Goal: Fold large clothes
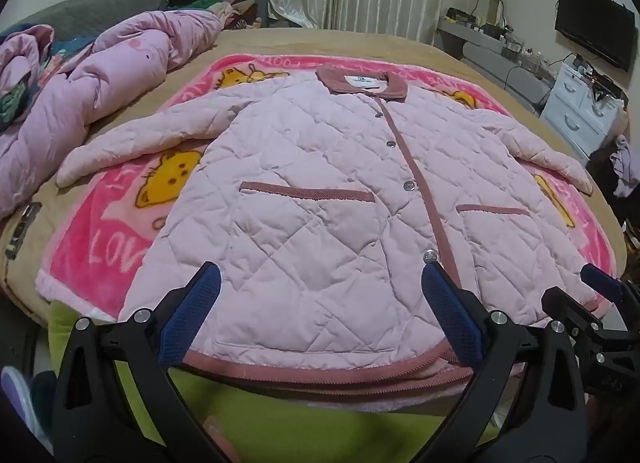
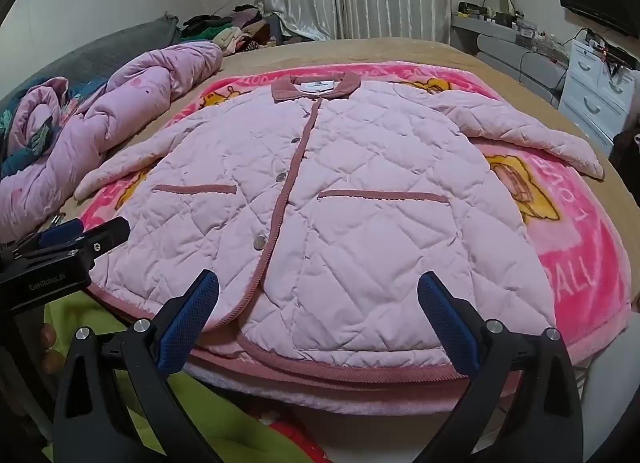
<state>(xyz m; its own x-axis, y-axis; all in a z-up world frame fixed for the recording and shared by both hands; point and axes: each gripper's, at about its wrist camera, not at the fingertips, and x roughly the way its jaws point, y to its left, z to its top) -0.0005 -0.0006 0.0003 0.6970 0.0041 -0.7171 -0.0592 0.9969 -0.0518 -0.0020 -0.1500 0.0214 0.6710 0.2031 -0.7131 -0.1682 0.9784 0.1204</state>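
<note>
A pale pink quilted jacket (image 1: 320, 191) lies flat, front up and buttoned, on a pink cartoon blanket (image 1: 104, 239); it also shows in the right wrist view (image 2: 340, 199). Its collar points away and both sleeves (image 1: 136, 135) are spread out to the sides. My left gripper (image 1: 320, 283) is open and empty, hovering over the left half of the hem. My right gripper (image 2: 318, 291) is open and empty over the right half of the hem. Each gripper shows in the other's view, the right one (image 1: 600, 283) and the left one (image 2: 80, 235).
The blanket lies on a tan bed (image 1: 360, 39). A crumpled pink duvet (image 1: 100, 75) is piled at the left. A green cloth (image 1: 280, 423) hangs at the near bed edge. White drawers (image 1: 580, 103) and a TV (image 1: 596, 31) stand at the right.
</note>
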